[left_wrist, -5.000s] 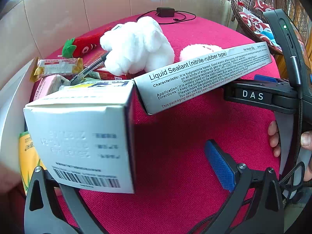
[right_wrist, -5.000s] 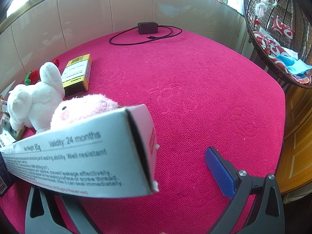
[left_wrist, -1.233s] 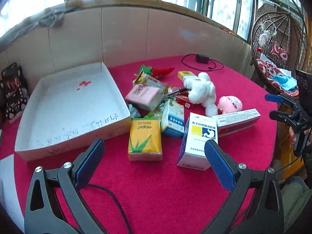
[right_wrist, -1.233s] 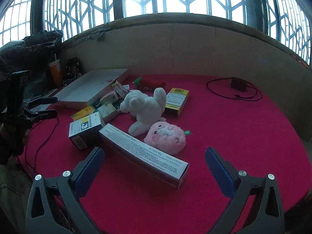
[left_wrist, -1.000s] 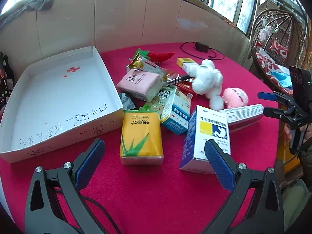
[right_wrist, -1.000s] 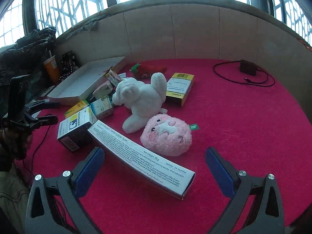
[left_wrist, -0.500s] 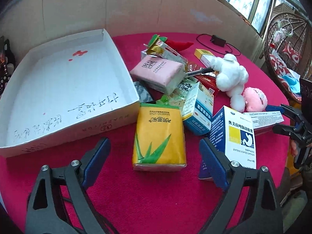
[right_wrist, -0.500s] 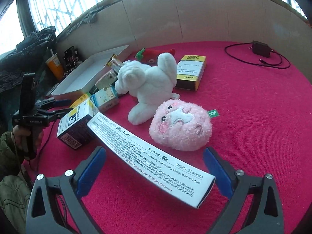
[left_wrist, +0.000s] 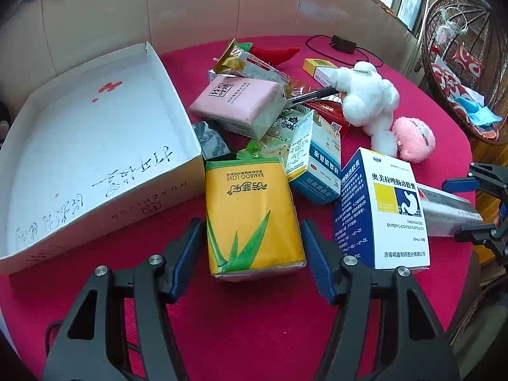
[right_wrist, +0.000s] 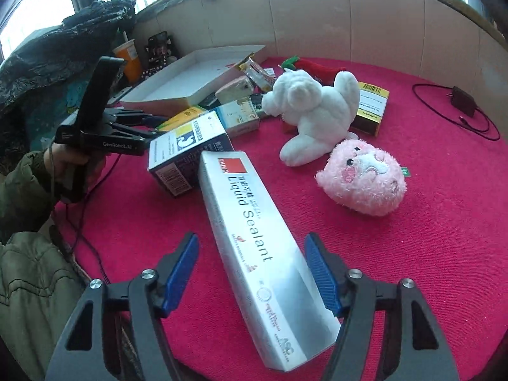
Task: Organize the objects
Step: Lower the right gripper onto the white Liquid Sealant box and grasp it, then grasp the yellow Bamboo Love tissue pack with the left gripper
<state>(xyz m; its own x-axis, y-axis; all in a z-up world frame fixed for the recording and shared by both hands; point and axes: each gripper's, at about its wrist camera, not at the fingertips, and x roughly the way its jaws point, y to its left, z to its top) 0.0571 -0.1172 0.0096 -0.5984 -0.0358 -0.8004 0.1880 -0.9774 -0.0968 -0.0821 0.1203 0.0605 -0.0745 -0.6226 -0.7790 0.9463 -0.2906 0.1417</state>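
1. Red cloth covers the round table (left_wrist: 254, 333), the largest thing in view, and everything else lies on it.
2. White cardboard tray (left_wrist: 95, 146) sits at the left of the left wrist view, shallow, with handwriting on its floor; its near corner is just beside the yellow tissue pack.
3. Left gripper (left_wrist: 250, 257) is held low over the cloth, pointing toward the pile, its jaws spread wide on either side of the near end of the yellow tissue pack (left_wrist: 250, 216). The blue pads stand just beside the pack's long edges; contact cannot be told. In the right wrist view a sleeved hand (right_wrist: 68, 165) grips its handle from the left.
4. Right gripper (right_wrist: 254, 270) is also low and level, jaws spread wide, straddling the near half of the sealant box (right_wrist: 254, 247). The right pad looks close against the box's edge; the left pad stands apart from it.
5. Sealant box lies flat, its long axis running away from the right gripper and slanting left, its far end touching the blue-and-white medicine box (right_wrist: 187, 149).
6. Yellow tissue pack lies flat, its long axis running straight away from the left gripper, with its printed name at the far end.
7. White plush (right_wrist: 314, 111) lies just behind the pink plush (right_wrist: 365, 181), both right of the sealant box.
8. Pink tissue pack (left_wrist: 241, 104) rests tilted on the heap behind the yellow one.
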